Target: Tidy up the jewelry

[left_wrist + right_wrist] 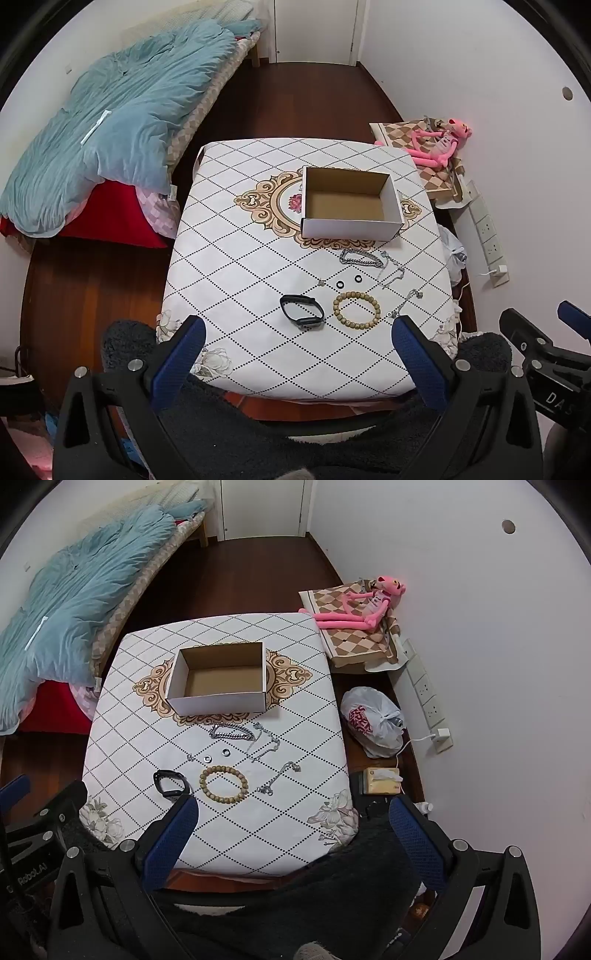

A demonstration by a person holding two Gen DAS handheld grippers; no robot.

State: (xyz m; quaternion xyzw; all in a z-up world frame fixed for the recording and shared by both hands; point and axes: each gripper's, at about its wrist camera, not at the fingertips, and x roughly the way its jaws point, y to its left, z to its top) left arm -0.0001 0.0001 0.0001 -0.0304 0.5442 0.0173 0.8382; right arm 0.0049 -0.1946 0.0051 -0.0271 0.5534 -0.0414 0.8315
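Left gripper (299, 347), right gripper (291, 827): tilted down, jaws wide, empty.

Home bedroom: bed (122, 122) with teal quilt (110, 110), wood floor (295, 99), plush toy (364, 605).

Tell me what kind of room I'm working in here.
Most likely a bedroom in a home: a bed with a rumpled blue quilt, a pink plush toy by the wall, and a small cloth-covered table.

White diamond-patterned tablecloth (236, 258), white box (351, 223), blue fingers (181, 363).
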